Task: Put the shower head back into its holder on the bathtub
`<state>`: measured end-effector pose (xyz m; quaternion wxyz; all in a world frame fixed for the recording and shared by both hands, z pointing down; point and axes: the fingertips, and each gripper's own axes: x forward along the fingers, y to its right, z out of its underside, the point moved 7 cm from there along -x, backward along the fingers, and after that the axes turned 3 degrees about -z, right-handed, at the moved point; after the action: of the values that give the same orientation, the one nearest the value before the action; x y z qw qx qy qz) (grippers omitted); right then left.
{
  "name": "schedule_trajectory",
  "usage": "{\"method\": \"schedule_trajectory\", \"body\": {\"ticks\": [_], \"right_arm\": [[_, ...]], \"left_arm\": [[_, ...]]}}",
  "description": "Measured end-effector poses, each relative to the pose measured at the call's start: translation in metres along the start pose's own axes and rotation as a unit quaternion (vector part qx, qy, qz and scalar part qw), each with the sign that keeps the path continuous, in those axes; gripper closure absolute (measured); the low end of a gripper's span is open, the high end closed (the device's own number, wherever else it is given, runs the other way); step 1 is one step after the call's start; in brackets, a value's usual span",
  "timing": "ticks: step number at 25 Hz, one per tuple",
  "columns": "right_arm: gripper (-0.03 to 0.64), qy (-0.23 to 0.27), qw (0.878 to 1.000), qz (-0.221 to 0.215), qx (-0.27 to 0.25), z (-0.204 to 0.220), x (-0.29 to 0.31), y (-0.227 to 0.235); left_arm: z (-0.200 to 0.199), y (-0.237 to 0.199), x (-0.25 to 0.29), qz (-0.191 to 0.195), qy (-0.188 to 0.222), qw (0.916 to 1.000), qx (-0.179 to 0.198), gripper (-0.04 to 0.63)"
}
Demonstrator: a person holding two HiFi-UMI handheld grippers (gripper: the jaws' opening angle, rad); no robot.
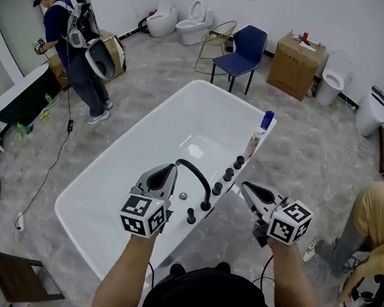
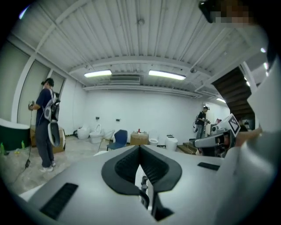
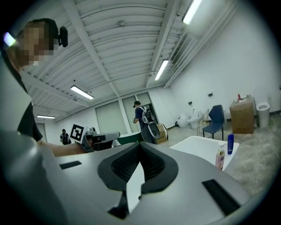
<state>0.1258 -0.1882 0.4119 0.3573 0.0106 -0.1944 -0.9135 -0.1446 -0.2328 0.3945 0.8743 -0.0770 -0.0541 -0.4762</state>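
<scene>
The white bathtub [image 1: 137,170] lies in the middle of the head view. On its near rim stand a black arched spout [image 1: 195,171], a row of black knobs [image 1: 228,174] and a slim black upright piece [image 1: 191,216] that looks like the shower head in its holder. My left gripper [image 1: 171,170] hovers above the tub next to the spout, its jaws closed together on nothing [image 2: 140,147]. My right gripper [image 1: 246,186] hangs just outside the rim beside the knobs, also shut and empty [image 3: 140,145]. Both point roughly level across the room.
A blue bottle [image 1: 267,119] and a pink bottle [image 1: 253,145] stand on the tub's far rim. Beyond are a blue chair [image 1: 242,50], a cardboard box [image 1: 296,63] and toilets [image 1: 195,23]. One person [image 1: 72,49] stands at the left; another [image 1: 379,223] crouches at the right.
</scene>
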Motion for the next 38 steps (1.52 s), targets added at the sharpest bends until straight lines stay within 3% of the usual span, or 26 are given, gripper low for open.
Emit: {"method": "schedule_trajectory", "body": {"ticks": [3, 6, 11, 17, 23, 31, 38], "right_arm": [[0.601, 0.020, 0.999, 0.001, -0.030, -0.017, -0.003, -0.005], [0.601, 0.044, 0.999, 0.002, -0.028, -0.027, -0.005, -0.009], [0.601, 0.063, 0.998, -0.007, -0.021, -0.032, -0.003, -0.009], [0.601, 0.071, 0.997, 0.001, -0.018, -0.035, -0.004, -0.003], [0.601, 0.077, 0.995, 0.045, -0.041, -0.038, -0.012, -0.001], [0.601, 0.063, 0.997, 0.023, -0.039, -0.035, -0.005, -0.005], [0.601, 0.068, 0.997, 0.033, -0.033, -0.032, -0.014, 0.003]], "left_arm": [[-0.014, 0.005, -0.006, 0.005, 0.033, 0.9991, 0.028, 0.580], [-0.015, 0.003, -0.007, 0.000, 0.039, 0.9990, 0.023, 0.580], [-0.023, 0.007, -0.006, -0.008, 0.054, 0.9971, 0.054, 0.580], [-0.027, 0.012, 0.001, -0.005, 0.048, 0.9974, 0.054, 0.580], [-0.029, 0.013, 0.003, -0.018, 0.034, 0.9971, 0.065, 0.580], [-0.035, 0.014, 0.013, -0.014, 0.029, 0.9978, 0.057, 0.580], [-0.027, 0.020, 0.017, 0.001, 0.017, 0.9986, 0.051, 0.580]]}}
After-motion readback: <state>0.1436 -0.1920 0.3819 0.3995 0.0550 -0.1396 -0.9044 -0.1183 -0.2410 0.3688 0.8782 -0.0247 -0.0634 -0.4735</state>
